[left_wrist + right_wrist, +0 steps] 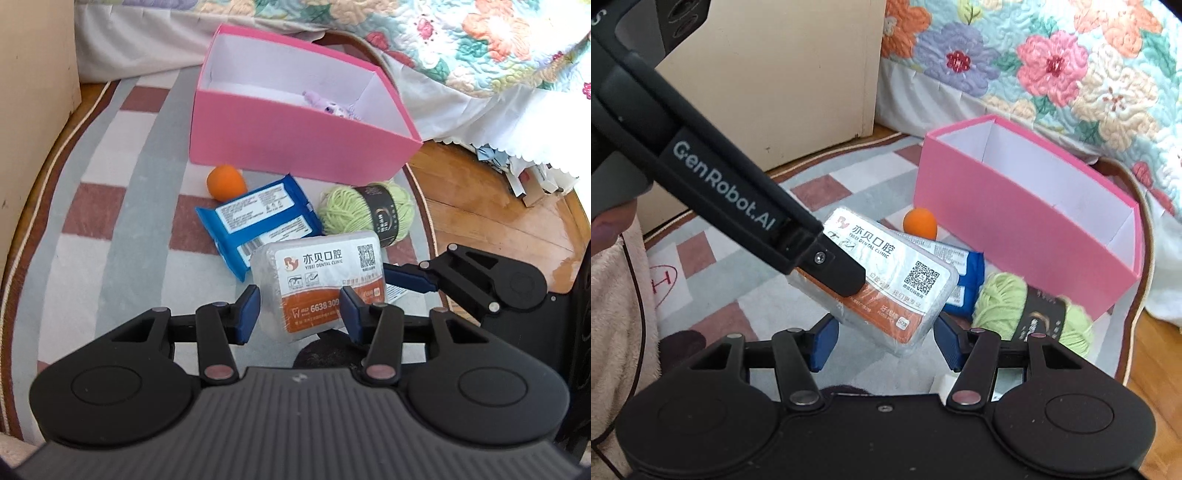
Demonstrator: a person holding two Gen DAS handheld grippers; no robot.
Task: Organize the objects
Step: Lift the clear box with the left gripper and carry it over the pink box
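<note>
Holding the floss box (317, 284) off the rug between its blue pads, the left hand-held gripper (301, 314) should carry it level into the pink box (295, 147); right hand-held gripper (886, 341) spread wide underneath, seemingly not touching.

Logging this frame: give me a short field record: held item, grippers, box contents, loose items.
held: clear plastic dental-clinic floss box, between the left gripper fingers
right gripper: open, holding nothing
container: pink cardboard box, open top
inside: small purple plush toy
loose on rug: orange ball, blue wipes packet, green yarn skein
</note>
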